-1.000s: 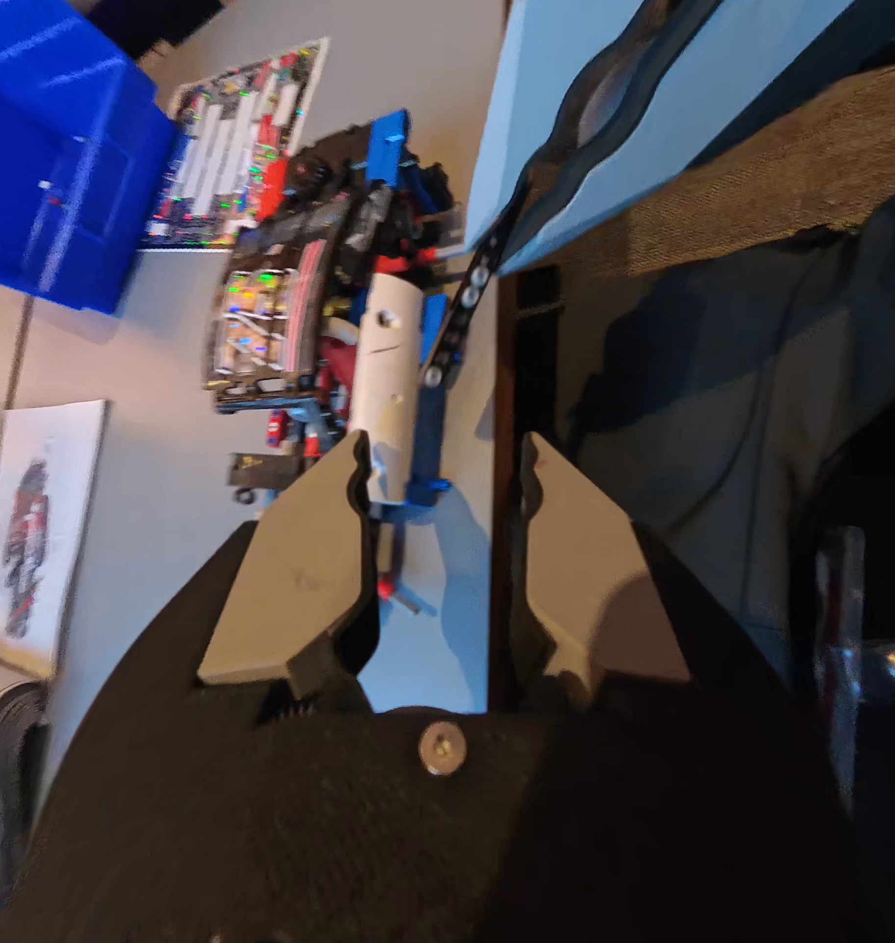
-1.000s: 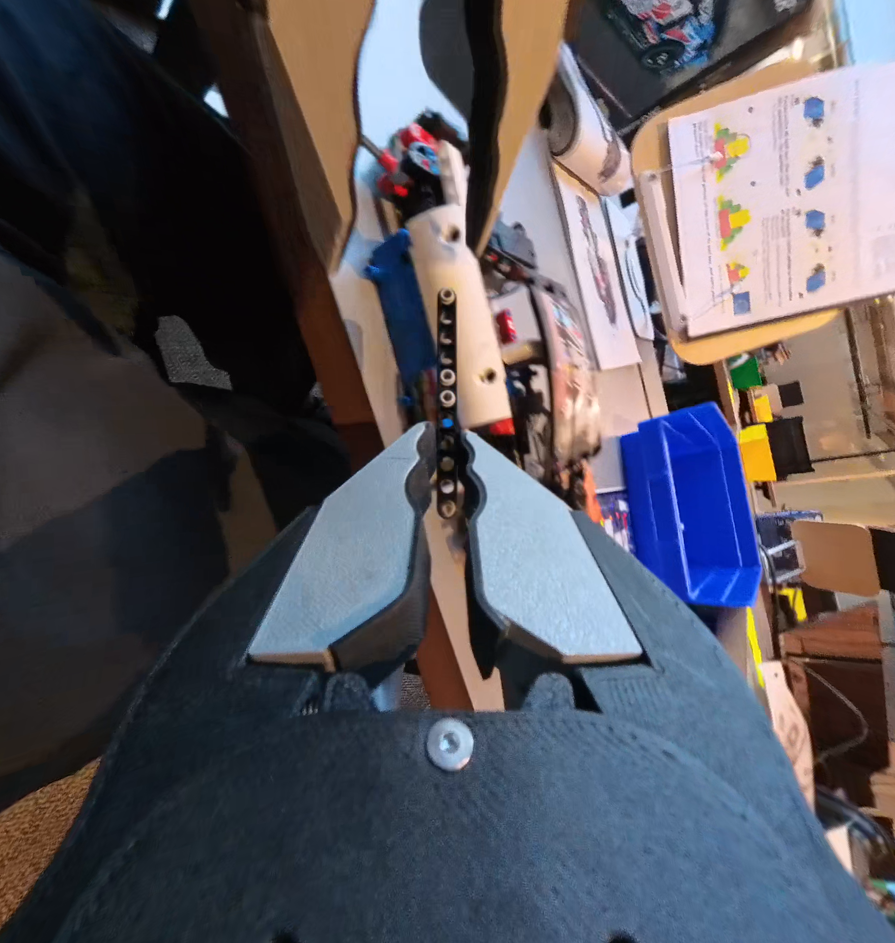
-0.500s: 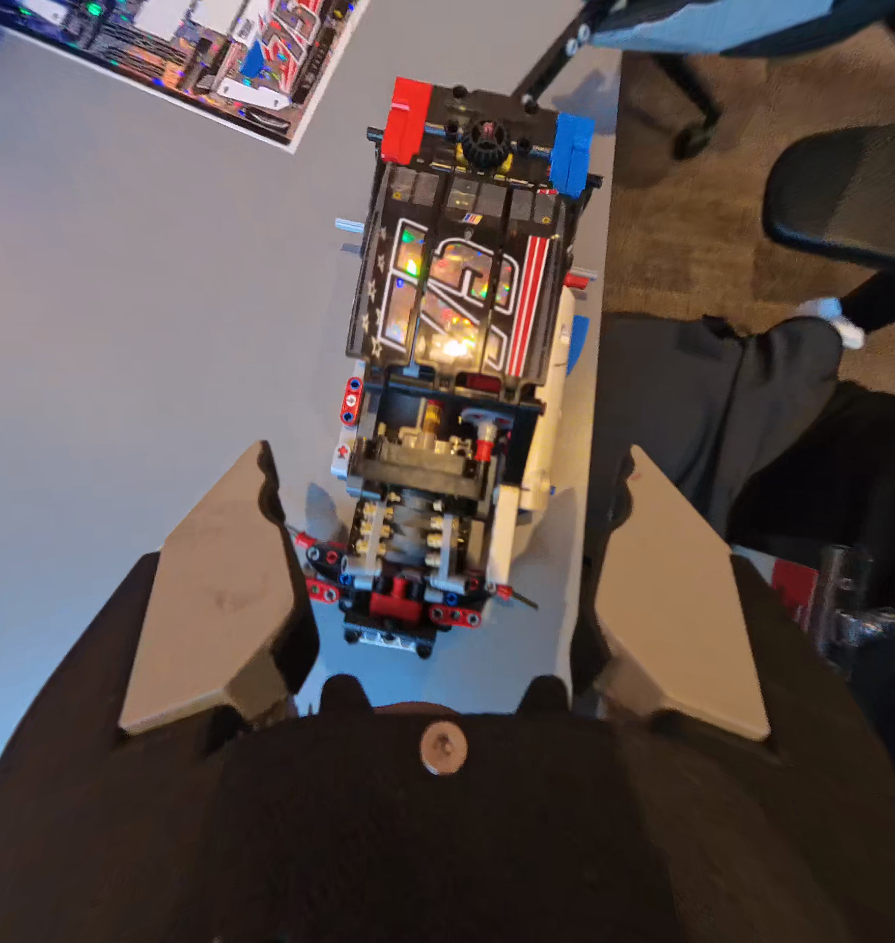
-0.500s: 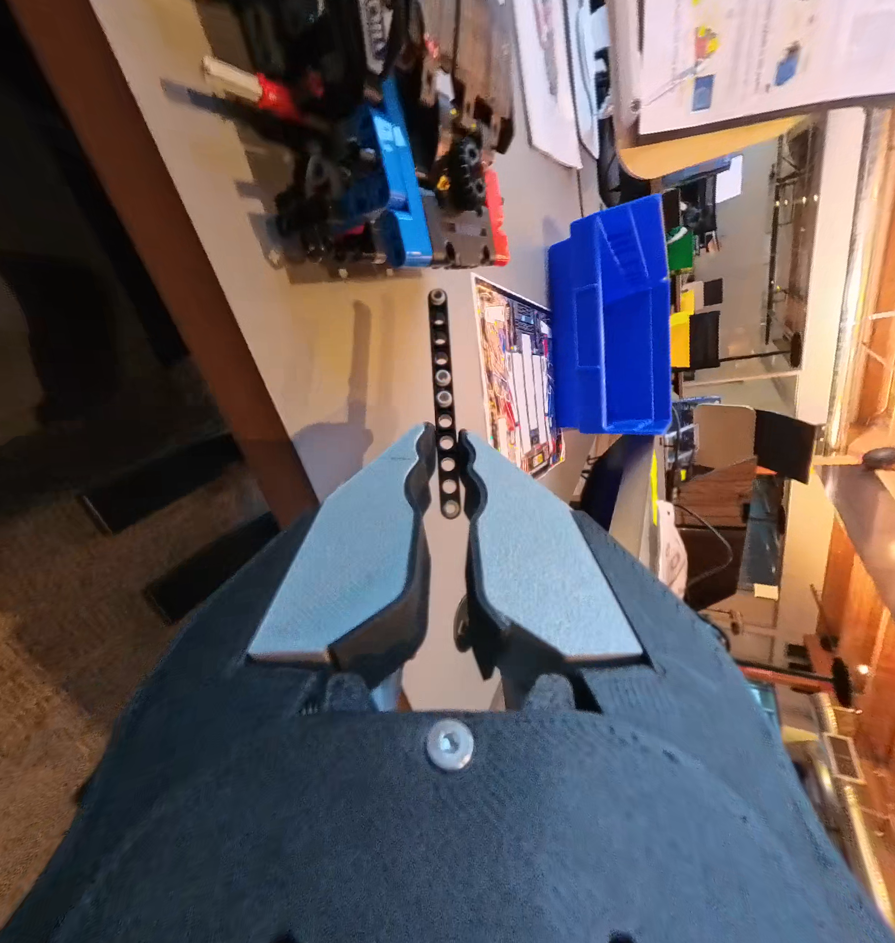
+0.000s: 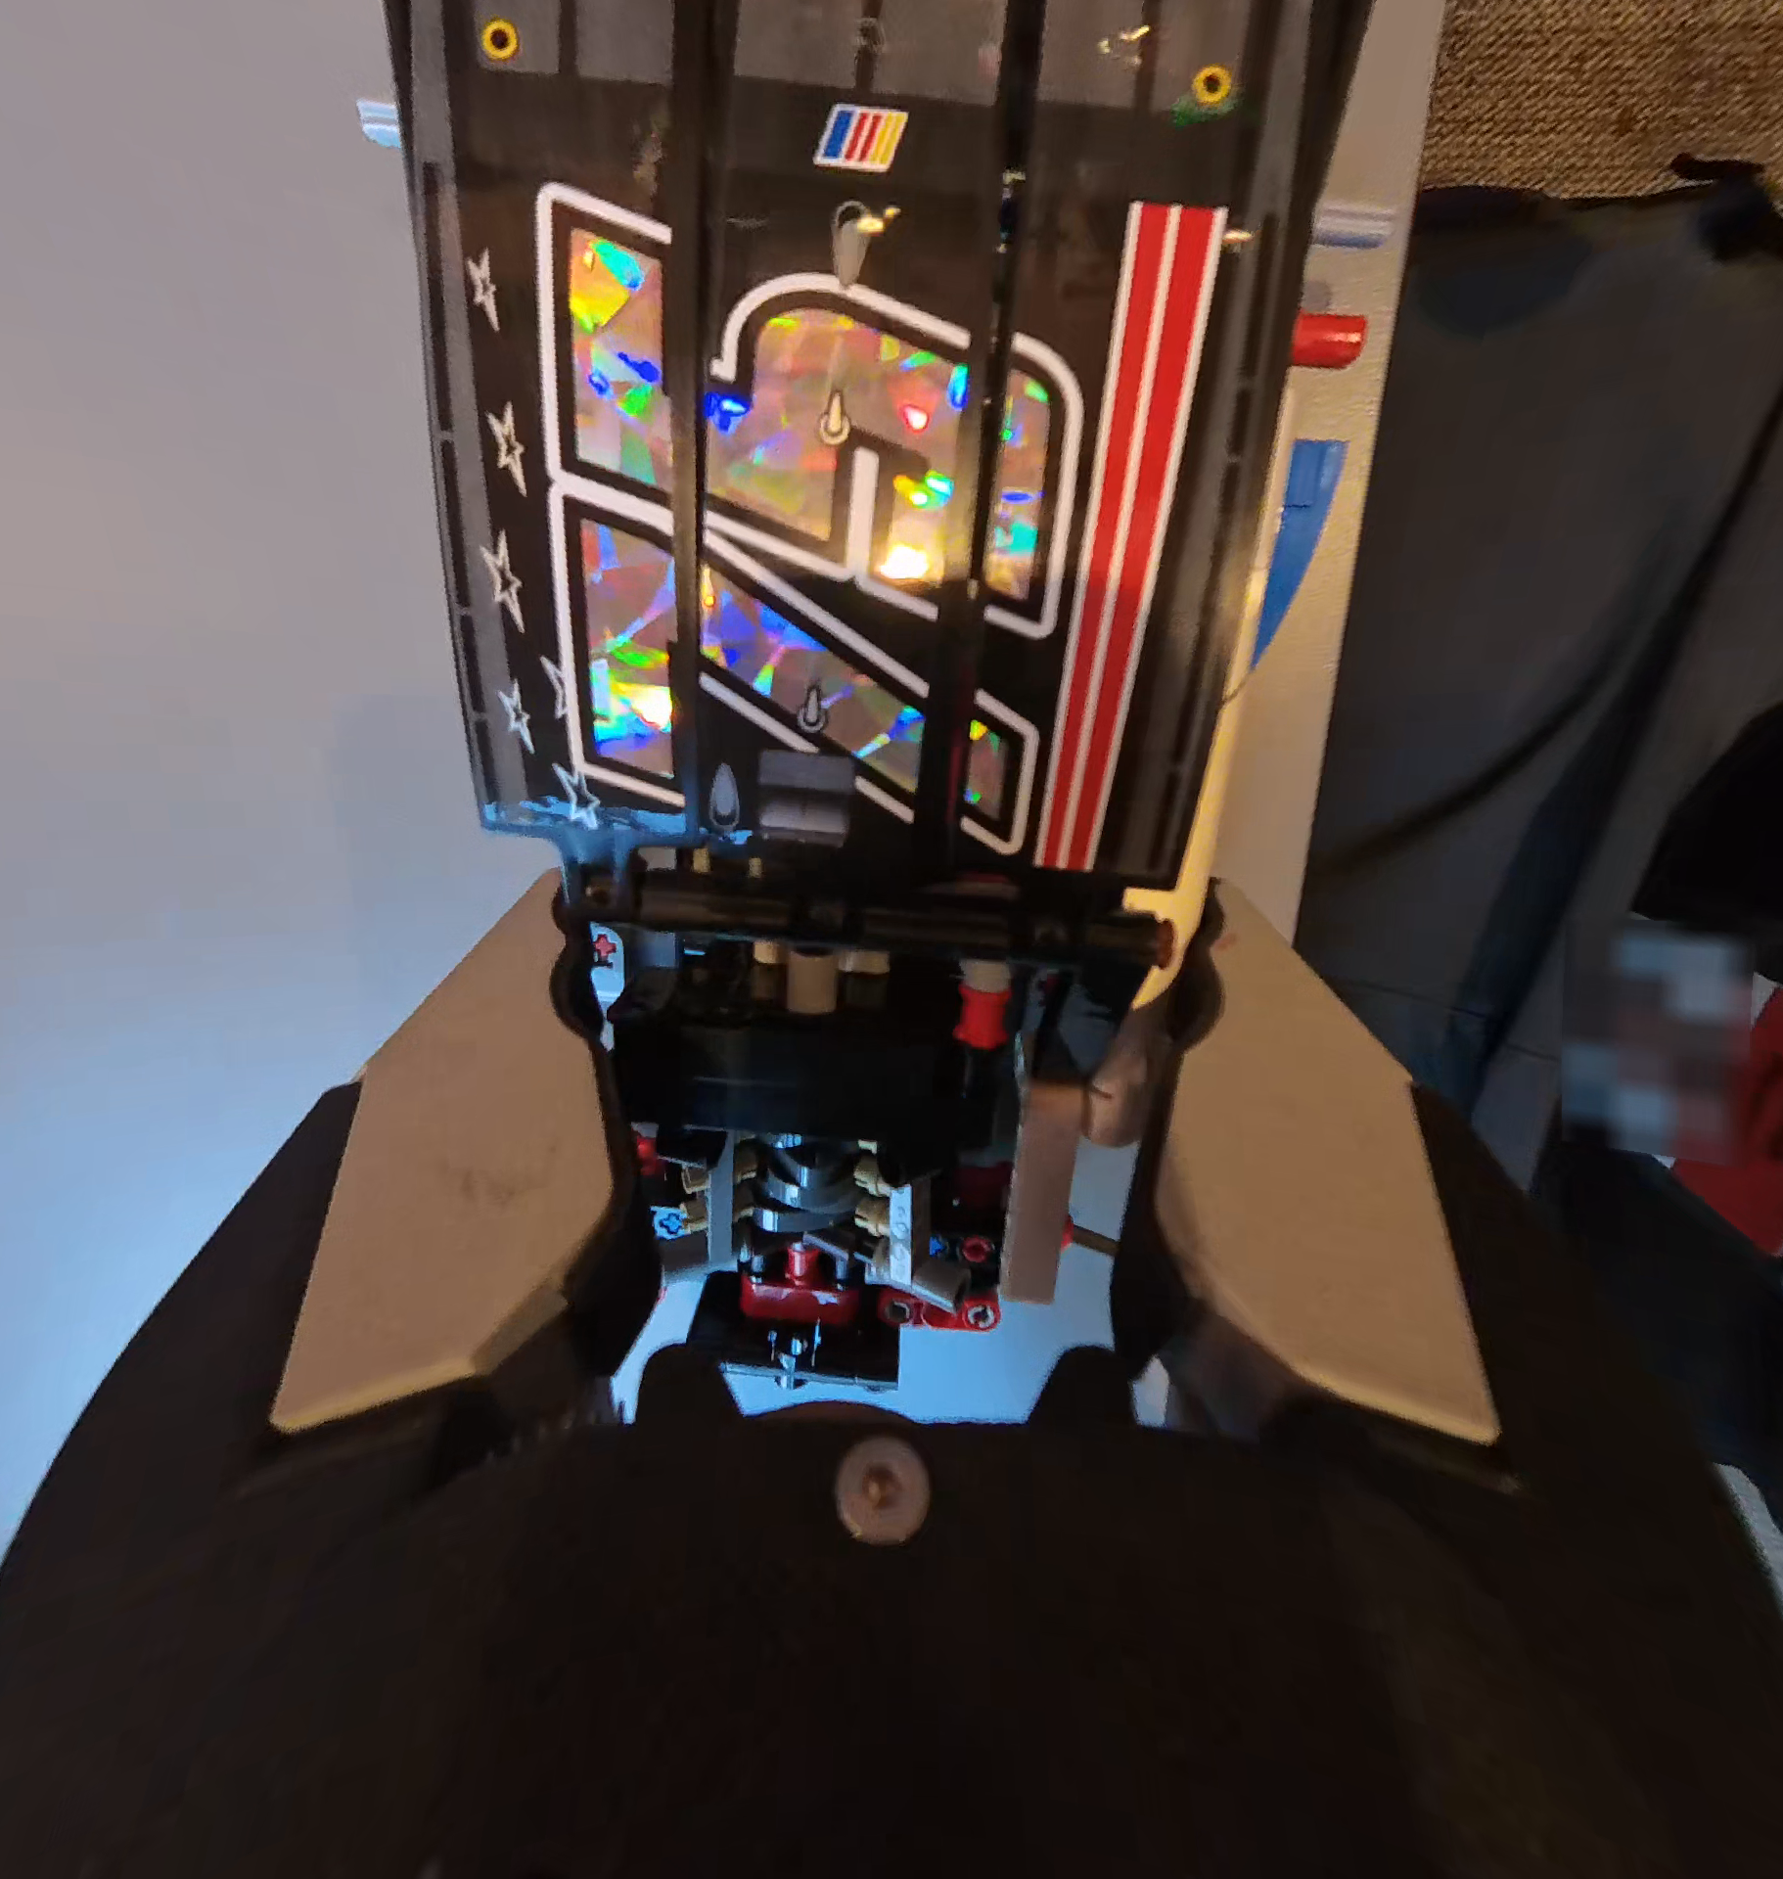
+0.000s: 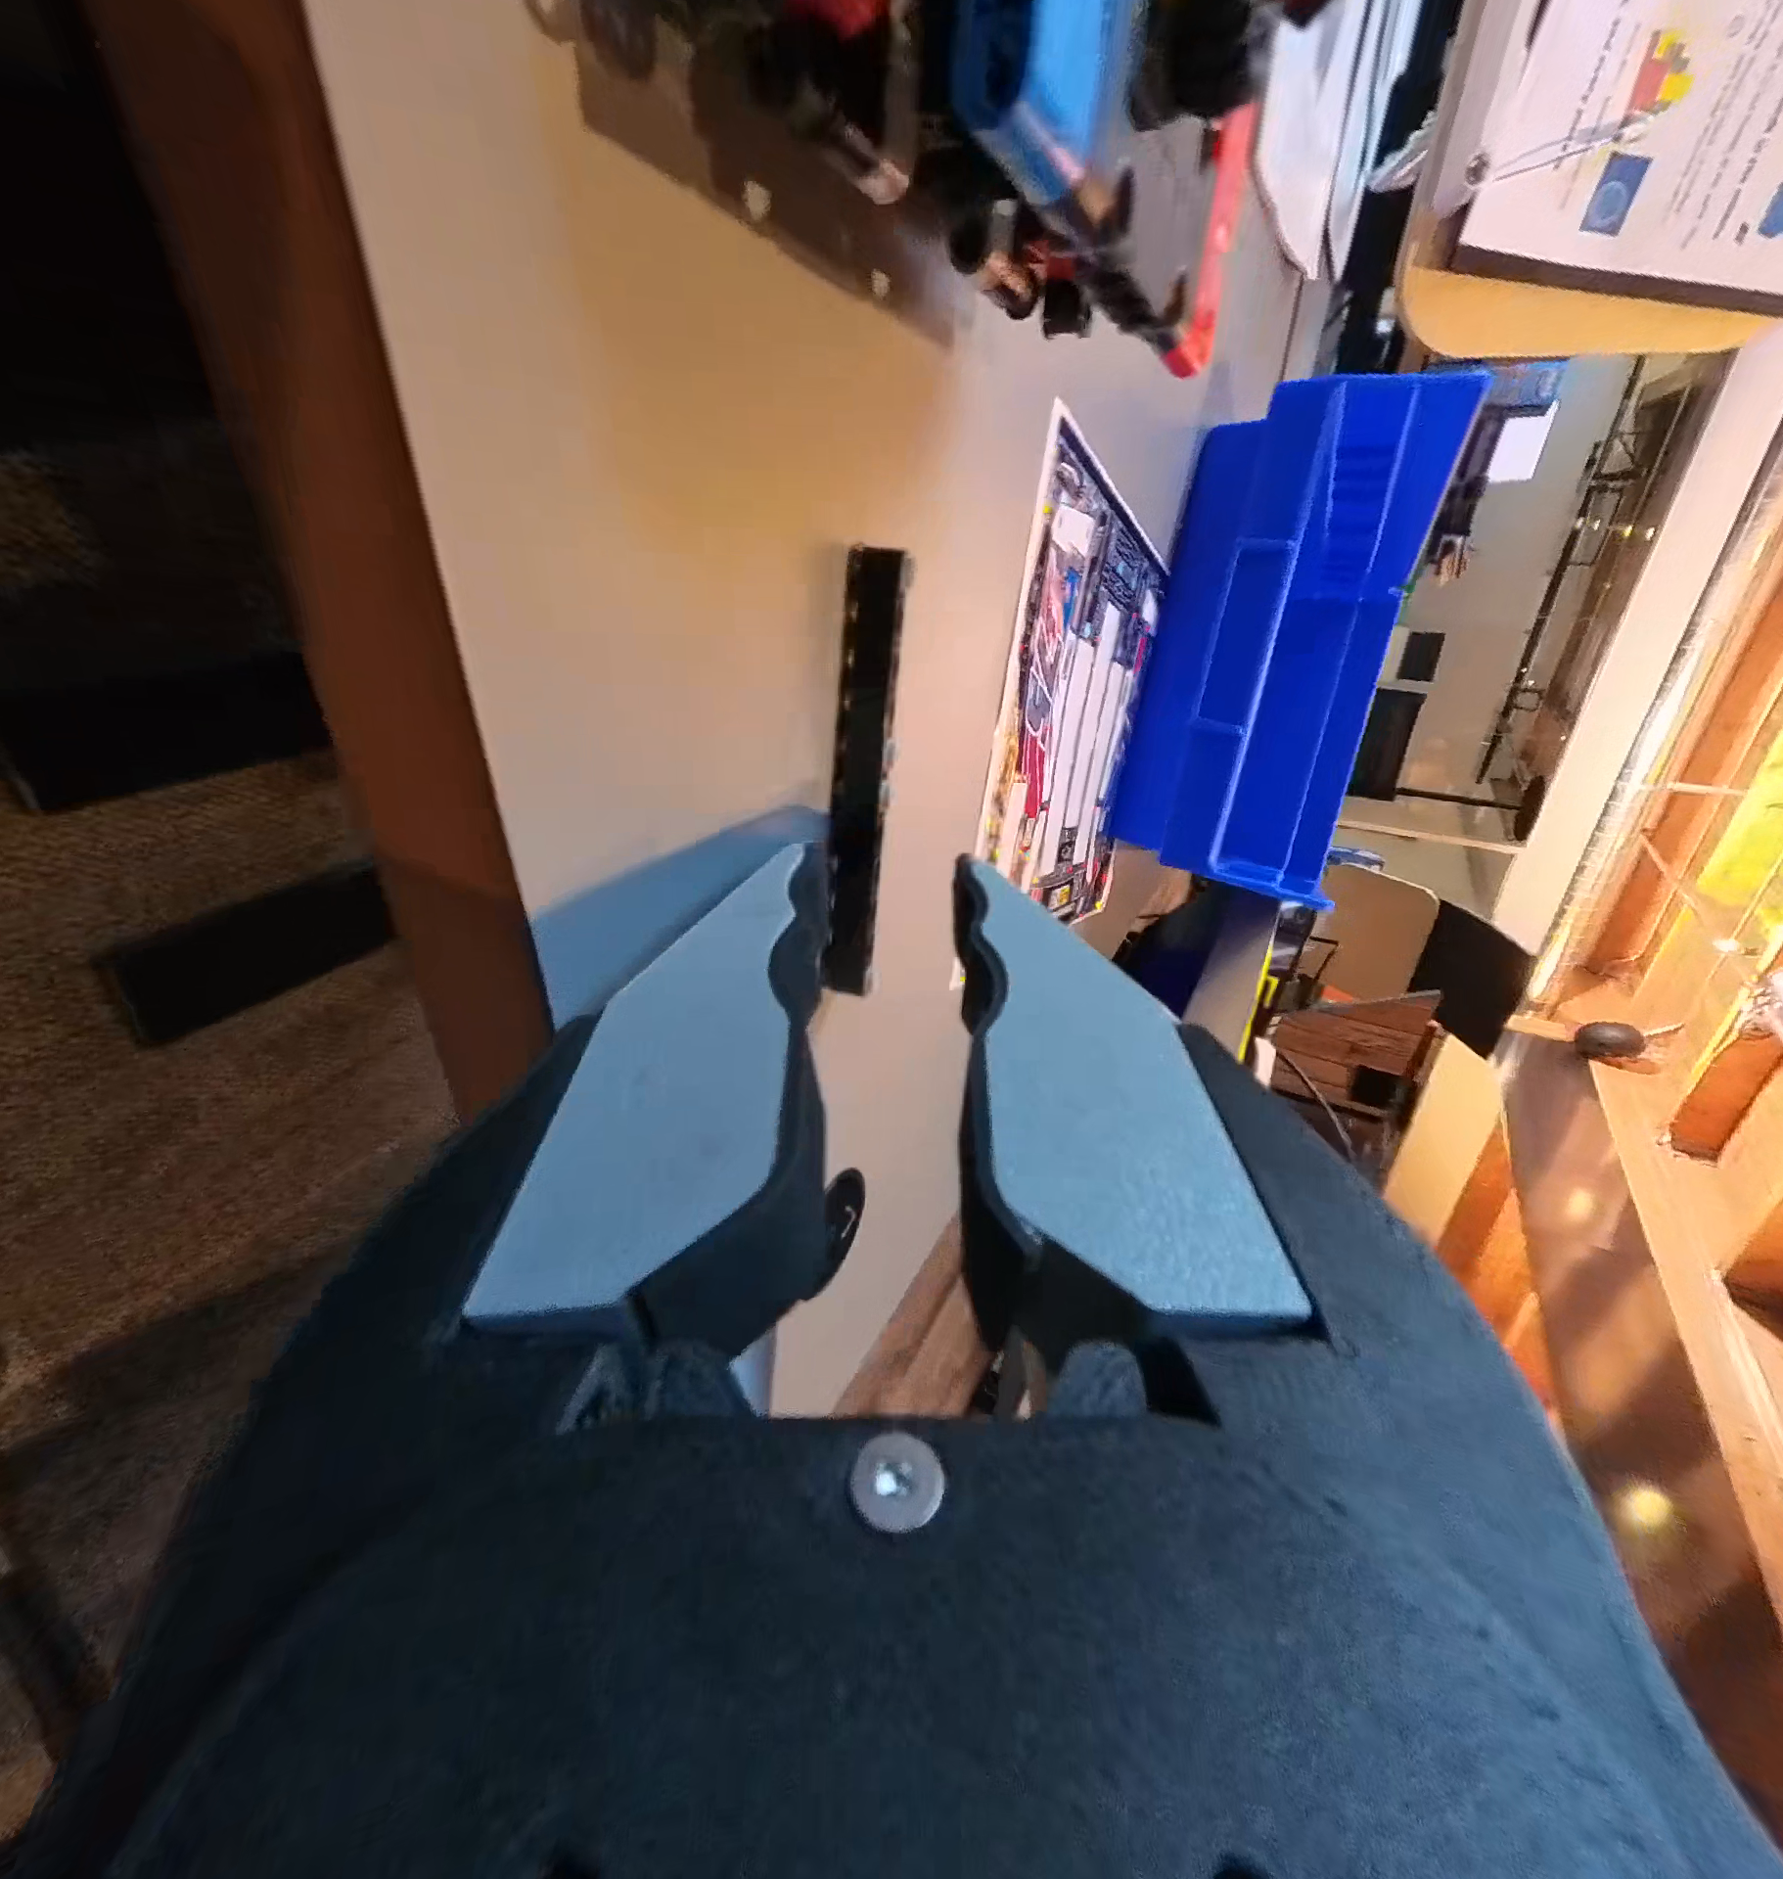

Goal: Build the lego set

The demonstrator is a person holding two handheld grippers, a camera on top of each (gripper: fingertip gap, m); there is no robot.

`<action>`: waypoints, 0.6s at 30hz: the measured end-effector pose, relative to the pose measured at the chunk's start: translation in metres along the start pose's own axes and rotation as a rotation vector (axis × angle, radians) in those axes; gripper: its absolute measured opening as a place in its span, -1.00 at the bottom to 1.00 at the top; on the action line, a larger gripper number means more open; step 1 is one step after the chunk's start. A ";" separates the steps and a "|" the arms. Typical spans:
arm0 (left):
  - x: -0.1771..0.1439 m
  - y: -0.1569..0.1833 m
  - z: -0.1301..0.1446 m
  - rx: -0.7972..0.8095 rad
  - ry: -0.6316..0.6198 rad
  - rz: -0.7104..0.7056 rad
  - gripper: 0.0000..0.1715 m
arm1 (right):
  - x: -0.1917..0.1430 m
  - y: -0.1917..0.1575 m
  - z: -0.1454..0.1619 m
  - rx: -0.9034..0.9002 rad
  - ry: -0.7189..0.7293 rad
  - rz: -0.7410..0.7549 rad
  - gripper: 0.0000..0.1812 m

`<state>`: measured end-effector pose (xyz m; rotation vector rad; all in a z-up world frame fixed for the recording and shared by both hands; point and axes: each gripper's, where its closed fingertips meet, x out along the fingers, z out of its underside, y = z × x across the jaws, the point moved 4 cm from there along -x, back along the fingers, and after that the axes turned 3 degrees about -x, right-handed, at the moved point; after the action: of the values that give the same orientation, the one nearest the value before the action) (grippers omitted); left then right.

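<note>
The lego car, black with a shiny holographic roof sticker and red stripes, lies on the grey table. In the left wrist view my left gripper straddles the car behind the roof. Both fingertips press its sides, with the engine block between the fingers. In the right wrist view my right gripper is open and empty. The long black beam lies on the table just past its left fingertip. Part of the car shows blurred at the top of the right wrist view.
A blue bin and a sticker sheet lie beyond the beam. An instruction booklet sits at the upper right. The table's wooden edge runs on the left. A person's trouser leg is right of the car. The gap from one gripper's tips to the other's is roughly 25 cm.
My left gripper came down over the car and closed onto its sides. My right gripper opened and let go of the black beam, which now lies on the table.
</note>
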<state>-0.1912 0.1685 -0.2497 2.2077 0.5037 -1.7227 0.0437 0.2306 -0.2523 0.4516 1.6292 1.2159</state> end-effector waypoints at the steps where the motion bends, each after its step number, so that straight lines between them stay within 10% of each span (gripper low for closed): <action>1: 0.000 -0.001 0.000 -0.001 0.001 0.002 0.31 | -0.001 0.001 0.000 0.028 0.007 0.002 -0.71; 12: -0.004 -0.011 0.000 -0.108 0.016 0.058 0.30 | -0.052 0.026 -0.023 0.530 0.209 0.193 -0.73; 18: -0.007 -0.013 -0.003 -0.189 0.030 0.110 0.29 | -0.058 0.019 -0.103 1.304 0.523 -0.265 -0.67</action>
<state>-0.1960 0.1809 -0.2423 2.0899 0.5185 -1.5227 -0.0265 0.1436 -0.2087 0.6841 2.7152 -0.1129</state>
